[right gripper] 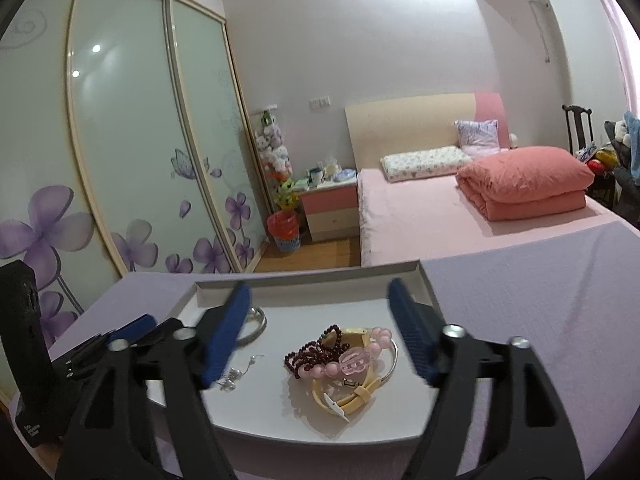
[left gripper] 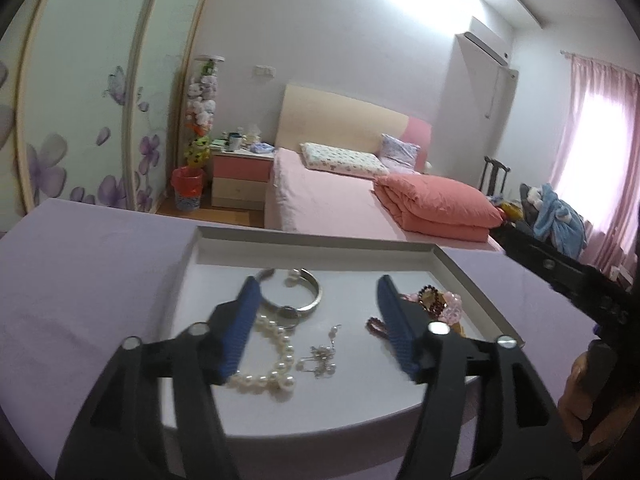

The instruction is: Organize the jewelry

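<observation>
A shallow white tray lies on a lilac-covered table and holds the jewelry. In the left wrist view I see a pearl bracelet, a silver bangle, silver earrings and dark red beads. In the right wrist view I see a dark red bead bracelet, a pink bead bracelet, a cream strap, the silver bangle and the earrings. My left gripper is open and empty above the tray's left part. My right gripper is open and empty above the right part.
The lilac tablecloth surrounds the tray. A pink bed with a folded coral quilt stands beyond the table. A flowered wardrobe is at left. The other gripper shows at the right edge and at the left edge.
</observation>
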{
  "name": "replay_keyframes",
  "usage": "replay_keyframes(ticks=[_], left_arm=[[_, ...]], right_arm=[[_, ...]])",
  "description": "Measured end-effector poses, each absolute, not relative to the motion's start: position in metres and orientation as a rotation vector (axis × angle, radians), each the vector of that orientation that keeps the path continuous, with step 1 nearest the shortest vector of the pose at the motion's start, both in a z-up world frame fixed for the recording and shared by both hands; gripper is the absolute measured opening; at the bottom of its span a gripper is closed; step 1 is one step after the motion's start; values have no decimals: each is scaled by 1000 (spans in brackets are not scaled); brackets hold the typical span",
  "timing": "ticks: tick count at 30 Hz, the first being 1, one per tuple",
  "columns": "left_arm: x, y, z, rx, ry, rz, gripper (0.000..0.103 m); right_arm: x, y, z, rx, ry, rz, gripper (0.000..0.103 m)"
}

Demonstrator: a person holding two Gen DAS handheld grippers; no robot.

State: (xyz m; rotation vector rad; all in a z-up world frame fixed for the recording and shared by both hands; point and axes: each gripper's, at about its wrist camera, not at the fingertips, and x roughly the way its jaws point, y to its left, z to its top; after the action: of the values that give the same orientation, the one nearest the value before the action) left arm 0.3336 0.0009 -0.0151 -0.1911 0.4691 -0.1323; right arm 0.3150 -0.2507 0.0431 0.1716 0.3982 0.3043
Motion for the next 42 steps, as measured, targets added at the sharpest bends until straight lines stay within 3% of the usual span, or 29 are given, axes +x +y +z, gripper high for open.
replay_keyframes(ticks=[1, 3, 9, 24, 42], left_arm=[[328, 5, -12, -199, 460, -122, 74], [316, 13, -5, -212, 443, -104, 83], [259, 40, 8, -194, 396, -28, 98], [100, 39, 10, -75, 311, 18, 99], [75, 22, 16, -73, 315, -32, 99]], right_arm=[[308, -252, 47, 177, 381, 305, 94], [297, -256, 51, 183, 355, 297, 101], [256, -258, 58, 146, 333, 247, 101], [149, -253, 46, 108, 371, 275, 101], [115, -262, 31, 88, 334, 191, 101]])
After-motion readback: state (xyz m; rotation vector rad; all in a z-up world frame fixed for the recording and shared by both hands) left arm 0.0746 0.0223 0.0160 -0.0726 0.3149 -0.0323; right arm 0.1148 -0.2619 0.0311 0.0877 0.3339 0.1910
